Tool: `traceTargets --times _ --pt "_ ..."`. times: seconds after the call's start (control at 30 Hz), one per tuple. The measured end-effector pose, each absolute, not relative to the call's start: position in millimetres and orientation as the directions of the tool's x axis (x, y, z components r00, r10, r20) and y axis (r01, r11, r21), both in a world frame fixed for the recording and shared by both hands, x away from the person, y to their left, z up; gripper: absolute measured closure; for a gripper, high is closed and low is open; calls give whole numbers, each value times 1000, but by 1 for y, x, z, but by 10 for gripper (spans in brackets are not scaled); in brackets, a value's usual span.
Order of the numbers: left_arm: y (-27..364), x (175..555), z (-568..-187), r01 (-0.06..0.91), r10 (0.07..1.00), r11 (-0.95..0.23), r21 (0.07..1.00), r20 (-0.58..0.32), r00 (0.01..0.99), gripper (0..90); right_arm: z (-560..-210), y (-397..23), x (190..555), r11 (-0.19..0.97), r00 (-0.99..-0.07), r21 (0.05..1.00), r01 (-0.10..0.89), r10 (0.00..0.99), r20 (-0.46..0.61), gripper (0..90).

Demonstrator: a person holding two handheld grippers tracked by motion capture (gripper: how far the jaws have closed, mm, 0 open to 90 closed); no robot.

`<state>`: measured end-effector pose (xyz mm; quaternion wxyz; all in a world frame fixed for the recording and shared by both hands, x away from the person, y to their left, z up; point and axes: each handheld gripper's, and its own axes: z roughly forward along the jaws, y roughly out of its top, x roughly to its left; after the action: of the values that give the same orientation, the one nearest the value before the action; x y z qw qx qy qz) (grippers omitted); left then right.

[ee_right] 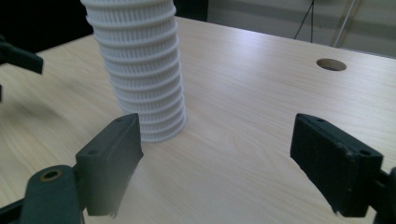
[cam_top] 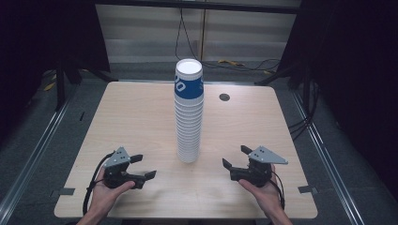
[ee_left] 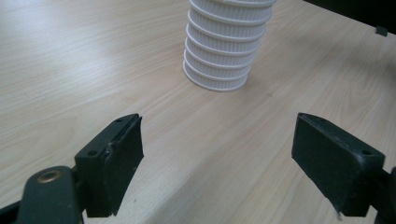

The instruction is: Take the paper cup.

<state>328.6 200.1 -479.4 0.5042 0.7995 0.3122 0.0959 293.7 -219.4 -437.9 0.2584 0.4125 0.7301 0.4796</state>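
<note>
At table [cam_top: 131, 117] centre a tall cup stack [cam_top: 188, 112] stands upside down, likely as the thing to be worked; left gripper [cam_top: 141, 168] at 7 o'clock, right gripper [cam_top: 234, 158] at 5, both jaws wide, empty, angled inward as if readied.

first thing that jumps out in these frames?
The tall stack of paper cups standing upside down at the middle of the wooden table, its top cup blue, the rest white with ridged rims. Next, the left gripper and right gripper, each hand-held near the front edge on either side of the stack, jaws wide open and holding nothing.
</note>
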Motion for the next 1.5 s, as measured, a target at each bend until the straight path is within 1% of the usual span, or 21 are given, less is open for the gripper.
traceTargets --times 0.07,0.27,0.6,0.67,0.9,1.07,1.2,1.33,1.5 --pt "201 329 -480 408 600 -290 866 -168 782 165 -433 -218 296 166 -538 919 357 841 57 170" --pt "196 328 -481 403 576 -312 861 -166 801 166 -422 -212 302 172 -569 918 356 819 67 170" --pt "195 327 -482 404 566 -313 859 -173 806 167 -389 -207 317 162 -607 934 318 791 69 177" --pt "195 327 -482 402 561 -316 859 -173 810 184 -382 -204 321 168 -617 934 315 784 67 177" --pt "194 327 -483 404 549 -317 858 -181 816 182 -360 -198 331 190 -642 937 293 766 46 177" --pt "193 328 -483 404 547 -320 857 -182 817 163 -349 -197 336 204 -661 934 293 749 44 177" --pt "193 330 -483 418 533 -311 853 -207 820 160 -341 -200 338 200 -666 936 291 744 48 178" --pt "193 330 -484 421 534 -317 850 -207 820 160 -334 -197 341 210 -682 937 279 730 40 198" --pt "194 327 -483 419 533 -319 850 -204 821 161 -323 -194 349 196 -703 945 263 709 48 201"
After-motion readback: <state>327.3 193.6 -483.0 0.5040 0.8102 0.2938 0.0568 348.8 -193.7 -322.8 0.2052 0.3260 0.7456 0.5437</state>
